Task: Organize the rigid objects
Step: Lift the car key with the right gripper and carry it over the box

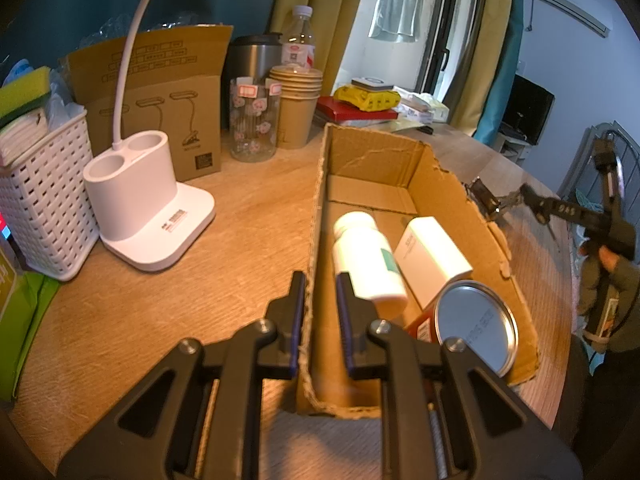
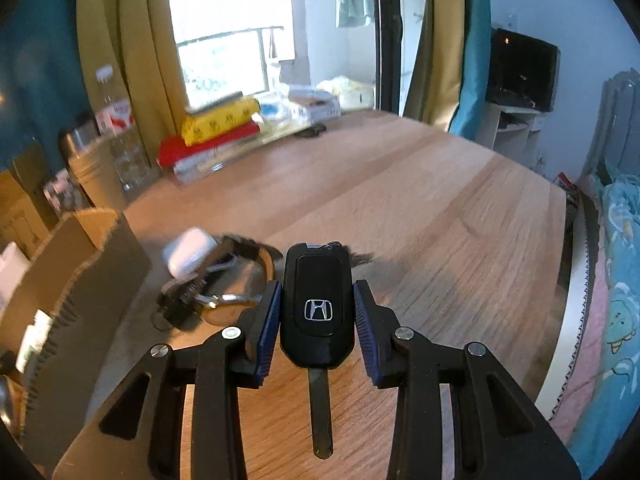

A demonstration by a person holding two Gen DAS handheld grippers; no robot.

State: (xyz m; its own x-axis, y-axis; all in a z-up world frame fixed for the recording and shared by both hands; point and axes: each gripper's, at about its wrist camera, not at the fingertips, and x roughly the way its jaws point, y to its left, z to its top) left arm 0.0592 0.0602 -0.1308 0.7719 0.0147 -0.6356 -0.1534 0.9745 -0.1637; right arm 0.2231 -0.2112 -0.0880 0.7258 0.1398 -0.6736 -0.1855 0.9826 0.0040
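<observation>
Left wrist view has the left gripper (image 1: 320, 284) clamped on the near-left wall of the cardboard box (image 1: 316, 216), one pad outside and one inside; a white bottle (image 1: 366, 256), a white carton (image 1: 434, 258) and a tin (image 1: 476, 326) lie within. A lamp base (image 1: 144, 200) and a white basket (image 1: 44, 204) crowd the tabletop (image 1: 248, 216) to the left. Right wrist view alone shows the right gripper (image 2: 316, 312) pinching a black car key (image 2: 316, 304) by its sides, blade pointing back, raised over bare wood; an earbud case (image 2: 190, 254) and a keyring (image 2: 212, 300) lie beside the box.
</observation>
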